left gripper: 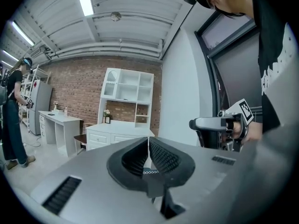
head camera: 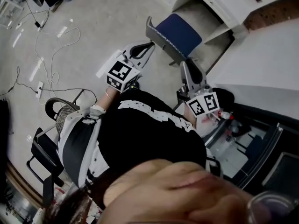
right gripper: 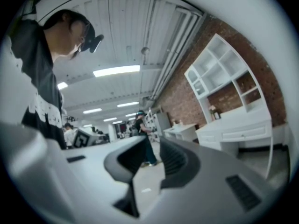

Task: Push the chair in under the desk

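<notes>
Pushing the chair (head camera: 177,29) in well calls, I judge, for flat contact on both ends of its grey backrest (head camera: 157,37), with equal pressure from each side. That way the blue seat should run straight into the opening of the white counter (head camera: 212,1) rather than swinging against a side panel. A slow, level shove along the floor (head camera: 93,22) seems safest, since a high push could tip the back forward.

The left gripper (head camera: 149,46) has its jaws together with nothing between them. The right gripper (head camera: 186,65) has its jaws a little apart, also with nothing between them.

In the head view the chair stands in front of the counter's opening, its seat toward the gap and its back toward the person. The left gripper's jaws are just beside the near end of the backrest; whether they touch it I cannot tell. The right gripper's jaws are near the seat's rear edge, lower in the picture. Neither gripper view shows the chair.
</notes>
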{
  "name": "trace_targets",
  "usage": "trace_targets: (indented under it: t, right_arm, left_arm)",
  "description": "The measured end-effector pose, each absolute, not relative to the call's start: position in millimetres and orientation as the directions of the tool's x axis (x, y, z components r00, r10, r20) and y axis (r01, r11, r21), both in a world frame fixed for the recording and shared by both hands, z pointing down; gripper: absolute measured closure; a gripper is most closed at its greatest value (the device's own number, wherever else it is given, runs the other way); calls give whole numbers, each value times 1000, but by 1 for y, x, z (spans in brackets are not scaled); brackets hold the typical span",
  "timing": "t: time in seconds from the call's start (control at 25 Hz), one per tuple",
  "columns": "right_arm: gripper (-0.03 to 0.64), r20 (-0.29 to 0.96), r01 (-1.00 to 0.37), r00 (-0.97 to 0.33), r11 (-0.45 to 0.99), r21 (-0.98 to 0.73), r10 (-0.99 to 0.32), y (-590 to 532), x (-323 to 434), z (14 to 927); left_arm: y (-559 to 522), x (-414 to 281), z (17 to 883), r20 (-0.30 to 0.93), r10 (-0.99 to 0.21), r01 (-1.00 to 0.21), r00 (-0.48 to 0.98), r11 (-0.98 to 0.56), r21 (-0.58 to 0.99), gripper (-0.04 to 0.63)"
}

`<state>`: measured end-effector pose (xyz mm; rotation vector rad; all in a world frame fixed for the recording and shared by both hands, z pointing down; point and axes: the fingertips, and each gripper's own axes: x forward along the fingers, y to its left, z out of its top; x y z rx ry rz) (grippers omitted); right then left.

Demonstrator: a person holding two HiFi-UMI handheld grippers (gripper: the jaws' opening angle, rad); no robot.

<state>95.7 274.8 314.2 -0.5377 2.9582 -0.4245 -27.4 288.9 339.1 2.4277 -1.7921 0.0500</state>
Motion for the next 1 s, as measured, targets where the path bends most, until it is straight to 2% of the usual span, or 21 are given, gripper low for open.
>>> trace_targets:
  t: [0.52,1.0]
  right_arm:
    - [509,-16,-384,-915,881,-277,-404,250,44,323]
    - [497,47,-469,-877,832,-295,-478,206,76,347]
  left_arm:
    - [267,-88,352,134,-939,-948,317,-309,80,560]
    - [225,-76,378,200,-917,-938,346,-338,75,558]
